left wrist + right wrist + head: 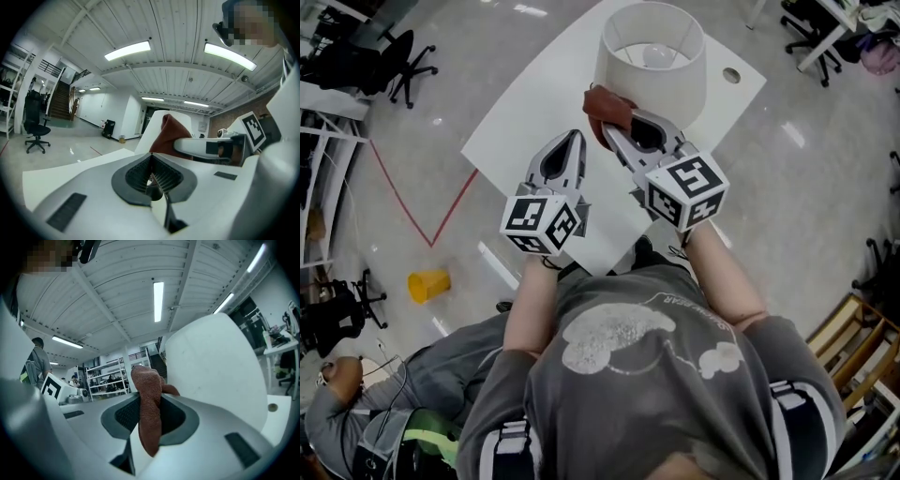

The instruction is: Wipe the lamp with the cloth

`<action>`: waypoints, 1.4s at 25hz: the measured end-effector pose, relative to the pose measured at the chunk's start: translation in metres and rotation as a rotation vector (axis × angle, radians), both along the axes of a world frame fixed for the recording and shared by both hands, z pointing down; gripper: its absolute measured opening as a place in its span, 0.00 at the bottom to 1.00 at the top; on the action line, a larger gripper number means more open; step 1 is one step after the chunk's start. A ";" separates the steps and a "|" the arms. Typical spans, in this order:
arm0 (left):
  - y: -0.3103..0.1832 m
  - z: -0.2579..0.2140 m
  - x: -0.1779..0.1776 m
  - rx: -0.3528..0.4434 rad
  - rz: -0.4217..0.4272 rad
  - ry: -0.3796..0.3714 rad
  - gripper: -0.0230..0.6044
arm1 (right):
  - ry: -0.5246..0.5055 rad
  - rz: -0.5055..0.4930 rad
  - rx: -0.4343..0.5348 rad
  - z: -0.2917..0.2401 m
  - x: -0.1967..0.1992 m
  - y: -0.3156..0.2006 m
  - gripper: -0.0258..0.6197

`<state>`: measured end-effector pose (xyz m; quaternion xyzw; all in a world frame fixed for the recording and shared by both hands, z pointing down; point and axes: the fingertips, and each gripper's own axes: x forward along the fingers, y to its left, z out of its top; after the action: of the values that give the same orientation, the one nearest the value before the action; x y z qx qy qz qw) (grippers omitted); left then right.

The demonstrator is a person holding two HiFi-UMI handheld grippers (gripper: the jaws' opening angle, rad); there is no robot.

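Note:
A lamp with a white drum shade (652, 61) stands at the far end of a white table (534, 112); its bulb shows inside the shade. My right gripper (614, 127) is shut on a rust-brown cloth (607, 108), which bunches against the shade's near left side. The right gripper view has the cloth (149, 413) pinched between the jaws with the shade (215, 376) close on the right. My left gripper (572, 141) hangs over the table left of the right one, shut with nothing in it. Its own view shows the jaws (151, 174) closed, with the cloth (171, 136) and shade (154, 124) beyond.
A round hole (731, 74) sits in the table's far right corner. Red tape lines (422, 211) and a yellow bin (429, 284) are on the floor to the left. Office chairs (403, 61) stand at the back left, and a seated person (384, 398) is at lower left.

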<state>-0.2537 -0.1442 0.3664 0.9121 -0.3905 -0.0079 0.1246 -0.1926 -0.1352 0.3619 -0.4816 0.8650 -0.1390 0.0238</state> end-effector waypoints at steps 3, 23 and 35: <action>-0.006 0.007 0.002 -0.014 0.012 -0.007 0.05 | 0.017 0.004 -0.033 0.017 -0.006 0.002 0.18; -0.071 -0.007 -0.032 0.035 0.199 0.046 0.05 | 0.058 0.197 -0.116 0.022 -0.046 -0.031 0.18; -0.117 -0.069 -0.009 0.132 0.345 0.124 0.05 | -0.043 0.429 0.000 -0.056 -0.029 -0.075 0.18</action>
<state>-0.2623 -0.2616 0.2974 0.9695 -0.2184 -0.0682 0.0876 -0.2218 -0.2098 0.3058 -0.6517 0.7419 -0.1408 0.0712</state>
